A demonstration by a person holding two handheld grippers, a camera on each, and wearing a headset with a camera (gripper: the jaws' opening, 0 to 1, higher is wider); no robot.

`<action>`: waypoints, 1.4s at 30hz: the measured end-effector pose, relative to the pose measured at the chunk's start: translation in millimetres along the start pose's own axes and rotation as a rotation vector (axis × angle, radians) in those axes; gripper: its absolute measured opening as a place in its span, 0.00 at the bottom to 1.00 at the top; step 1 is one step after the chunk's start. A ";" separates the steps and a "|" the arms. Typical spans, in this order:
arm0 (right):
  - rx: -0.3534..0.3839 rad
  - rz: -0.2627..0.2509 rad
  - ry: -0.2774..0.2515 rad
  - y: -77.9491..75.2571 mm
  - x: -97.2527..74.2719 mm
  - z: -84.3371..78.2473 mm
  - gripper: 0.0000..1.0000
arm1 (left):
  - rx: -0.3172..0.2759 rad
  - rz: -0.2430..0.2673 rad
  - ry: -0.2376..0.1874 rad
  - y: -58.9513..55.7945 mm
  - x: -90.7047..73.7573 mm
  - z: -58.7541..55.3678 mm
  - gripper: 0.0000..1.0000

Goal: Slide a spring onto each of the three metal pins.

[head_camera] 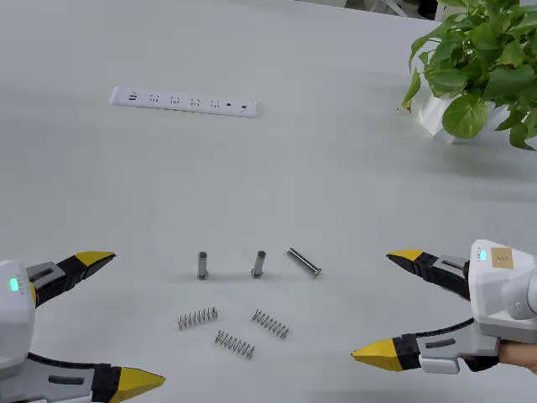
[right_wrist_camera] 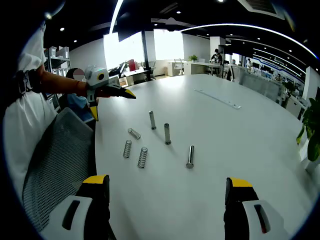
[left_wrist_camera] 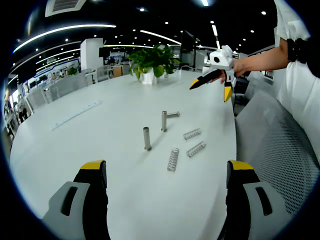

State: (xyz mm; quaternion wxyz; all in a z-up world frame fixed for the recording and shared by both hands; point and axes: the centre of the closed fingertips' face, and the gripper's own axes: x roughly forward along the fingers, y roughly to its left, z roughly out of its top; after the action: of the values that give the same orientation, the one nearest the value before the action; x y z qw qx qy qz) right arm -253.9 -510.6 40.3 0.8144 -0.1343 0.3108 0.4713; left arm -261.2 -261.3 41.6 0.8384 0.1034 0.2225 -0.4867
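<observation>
Three springs (head_camera: 234, 344), left hand-held gripper (head_camera: 138, 318) spread, partly cut off, right hand-held gripper (head_camera: 370, 304) spread

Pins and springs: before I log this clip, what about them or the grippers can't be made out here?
Upright pins: head view, too small to tell what their lower ends rest on.
Springs: every view, too small to judge whether they fit the pins.
Left gripper: head view, body cut off by the bottom left edge.
Plant pot: head view, mostly hidden by leaves.
</observation>
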 end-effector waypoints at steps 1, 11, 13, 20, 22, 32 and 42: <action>0.000 0.000 0.001 0.0 0.0 -0.2 0.96 | 0.000 0.000 0.000 0.1 0.0 -0.1 0.99; 0.002 0.000 0.000 0.4 0.8 0.1 0.96 | -0.005 -0.003 0.000 -0.8 -0.6 -1.1 0.99; 0.001 0.001 0.002 0.9 1.2 0.0 0.96 | -0.003 -0.003 0.001 -0.5 -0.8 -1.2 0.99; 0.001 0.002 0.003 0.5 2.1 0.6 0.96 | -0.004 -0.004 0.003 -0.5 -0.7 -2.1 0.99; 0.001 0.003 0.003 0.6 2.2 0.8 0.96 | -0.005 -0.005 0.002 -0.6 -0.7 -2.1 0.99; 0.002 0.002 0.007 -1.0 2.1 0.9 0.95 | -0.007 -0.008 0.001 -1.1 0.5 -2.0 0.99; -0.007 0.004 0.009 -4.0 2.0 5.0 0.95 | -0.009 -0.013 0.002 -1.8 1.8 -1.7 0.99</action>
State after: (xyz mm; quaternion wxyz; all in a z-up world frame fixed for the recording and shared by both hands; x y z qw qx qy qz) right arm -247.9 -508.8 42.6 0.8116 -0.1385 0.3132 0.4733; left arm -262.5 -262.9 39.4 0.8355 0.0984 0.2261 -0.4910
